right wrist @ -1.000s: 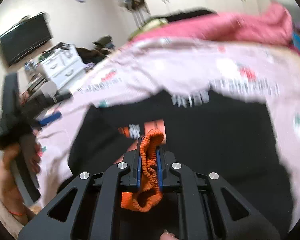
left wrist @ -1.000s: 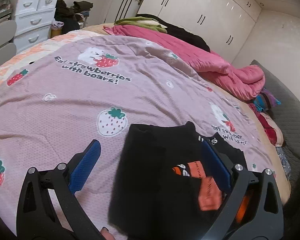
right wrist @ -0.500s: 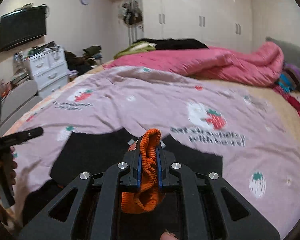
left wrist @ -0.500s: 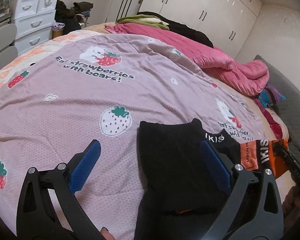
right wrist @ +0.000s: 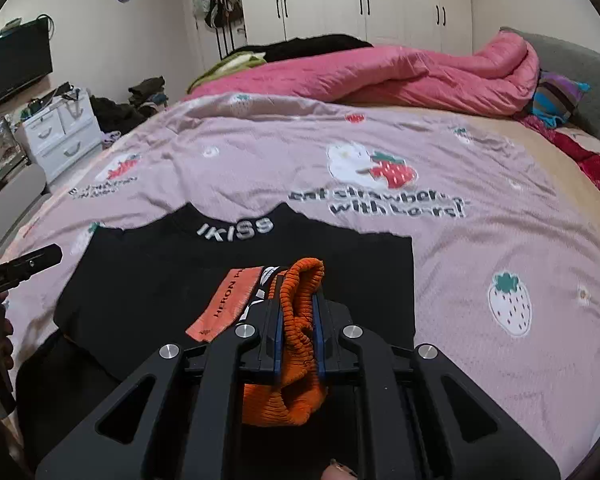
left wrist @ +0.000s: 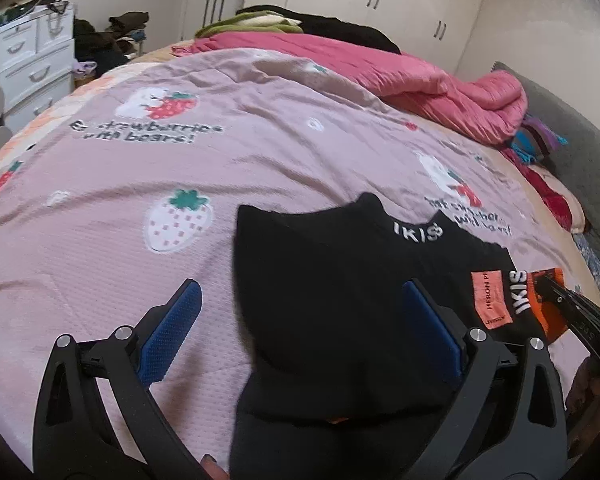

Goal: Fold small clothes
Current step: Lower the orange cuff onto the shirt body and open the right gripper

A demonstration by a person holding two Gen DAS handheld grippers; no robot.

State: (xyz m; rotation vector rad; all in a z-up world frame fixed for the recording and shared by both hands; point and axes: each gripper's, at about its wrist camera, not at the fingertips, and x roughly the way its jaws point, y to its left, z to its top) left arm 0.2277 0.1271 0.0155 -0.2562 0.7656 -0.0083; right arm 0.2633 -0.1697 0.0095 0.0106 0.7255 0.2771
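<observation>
— Since a second earlier, both grippers had dropped nearer the bed; the black cotton top with orange ribbed cuff [right wrist: 236, 280] now lay spread flat on the pink strawberry-print bedspread [left wrist: 260, 152].

— And the jaws?

— Left gripper [left wrist: 300, 320] spread wide, empty, above the top. Right gripper [right wrist: 296, 312] pinched the orange cuff.

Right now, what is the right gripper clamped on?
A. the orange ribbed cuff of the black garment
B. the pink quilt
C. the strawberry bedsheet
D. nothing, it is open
A: in the right wrist view the right gripper is shut on the orange ribbed cuff, bunched between its blue pads, above the black garment spread on the strawberry bedsheet.
</observation>
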